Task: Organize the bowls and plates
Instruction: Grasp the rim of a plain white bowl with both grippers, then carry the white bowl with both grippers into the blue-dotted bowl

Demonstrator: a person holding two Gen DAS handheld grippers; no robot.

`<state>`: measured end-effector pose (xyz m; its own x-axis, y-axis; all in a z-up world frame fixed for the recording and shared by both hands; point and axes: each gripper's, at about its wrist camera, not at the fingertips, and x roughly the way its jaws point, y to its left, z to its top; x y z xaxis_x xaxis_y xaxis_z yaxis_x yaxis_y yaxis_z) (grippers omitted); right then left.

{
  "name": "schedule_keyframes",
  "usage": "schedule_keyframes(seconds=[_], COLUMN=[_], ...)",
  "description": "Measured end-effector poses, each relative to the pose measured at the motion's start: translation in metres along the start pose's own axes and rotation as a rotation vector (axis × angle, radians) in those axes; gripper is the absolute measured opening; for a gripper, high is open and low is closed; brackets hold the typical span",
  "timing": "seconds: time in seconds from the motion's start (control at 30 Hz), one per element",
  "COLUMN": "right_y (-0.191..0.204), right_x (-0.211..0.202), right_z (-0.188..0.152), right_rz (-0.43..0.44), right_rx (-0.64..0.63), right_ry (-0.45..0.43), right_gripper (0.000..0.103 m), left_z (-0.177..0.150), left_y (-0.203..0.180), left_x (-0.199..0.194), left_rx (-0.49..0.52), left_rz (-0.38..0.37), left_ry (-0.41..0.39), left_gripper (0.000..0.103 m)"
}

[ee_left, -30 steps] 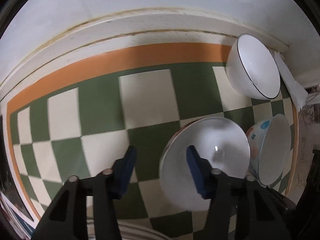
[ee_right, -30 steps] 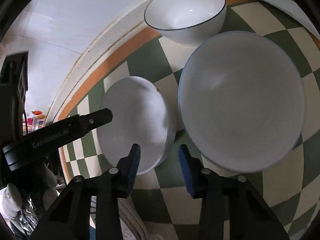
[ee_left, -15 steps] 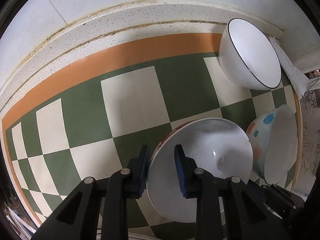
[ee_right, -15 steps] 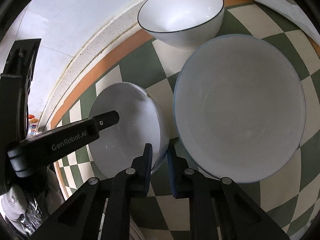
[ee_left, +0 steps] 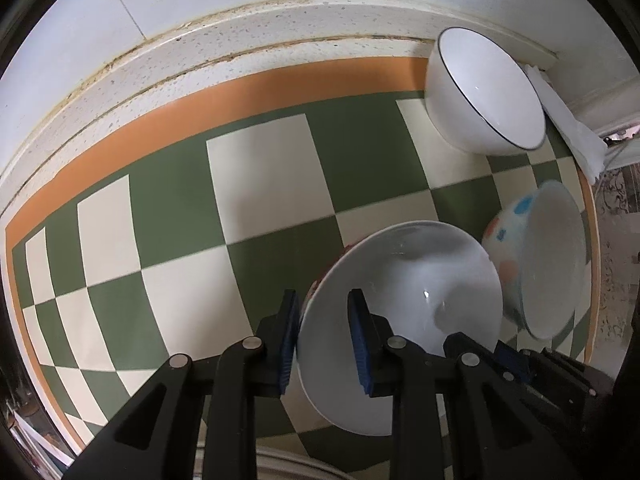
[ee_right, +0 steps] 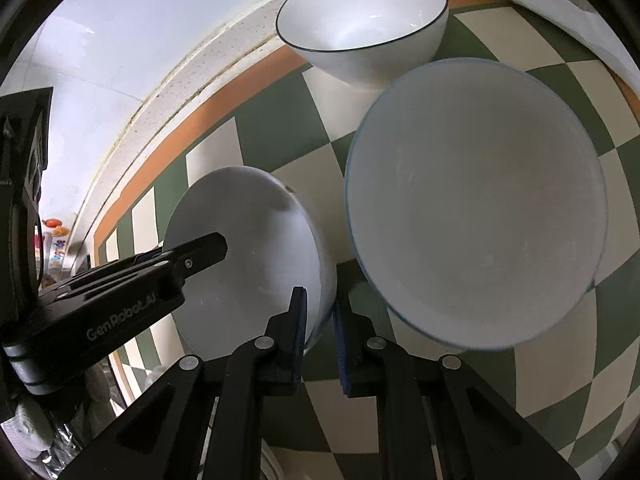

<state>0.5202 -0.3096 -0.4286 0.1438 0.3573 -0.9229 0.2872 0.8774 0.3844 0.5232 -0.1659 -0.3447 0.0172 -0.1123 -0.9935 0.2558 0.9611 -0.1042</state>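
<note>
A small white bowl with a red-patterned outside is held at both sides. My left gripper is shut on its left rim. My right gripper is shut on its right rim, and the same bowl shows in the right wrist view. A larger bowl with a pale blue rim and coloured dots outside stands just right of it. A white bowl with a thin black rim stands at the back by the wall.
The bowls rest on a green and cream checked mat with an orange border. A speckled ledge and white tiled wall run along the back. A folded white paper lies at the far right.
Both grippers closed from open onto opposite rims of the small white bowl. The bowl now looks tilted and slightly raised between them.
</note>
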Motion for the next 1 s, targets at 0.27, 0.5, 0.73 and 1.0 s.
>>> schedule_keyframes(seconds=[0.27,0.5,0.73,1.0], right_y=[-0.004,-0.035,-0.084,-0.107], right_x=[-0.033,-0.069,-0.078,-0.063], right_z=[-0.027,-0.07,-0.102,-0.112], right_rz=[0.009,0.015,-0.016,-0.027], right_rx=[-0.034,-0.03,-0.01,0.003], right_ry=[-0.001,0.021,0.065,0.118], right_gripper=[0.015,0.015,0.014,0.014], left_z=[-0.037,-0.065,-0.089,-0.101], left_y=[-0.009,-0.041,-0.08,-0.094], left_x=[-0.024,-0.037,-0.014,0.012], left_rx=[0.001,0.022,0.04,0.053], left_rz=[-0.028,-0.071,-0.105,-0.079], left_ry=[-0.008,-0.001,0.069,0.129], left_gripper=[0.022,0.022,0.022,0.022])
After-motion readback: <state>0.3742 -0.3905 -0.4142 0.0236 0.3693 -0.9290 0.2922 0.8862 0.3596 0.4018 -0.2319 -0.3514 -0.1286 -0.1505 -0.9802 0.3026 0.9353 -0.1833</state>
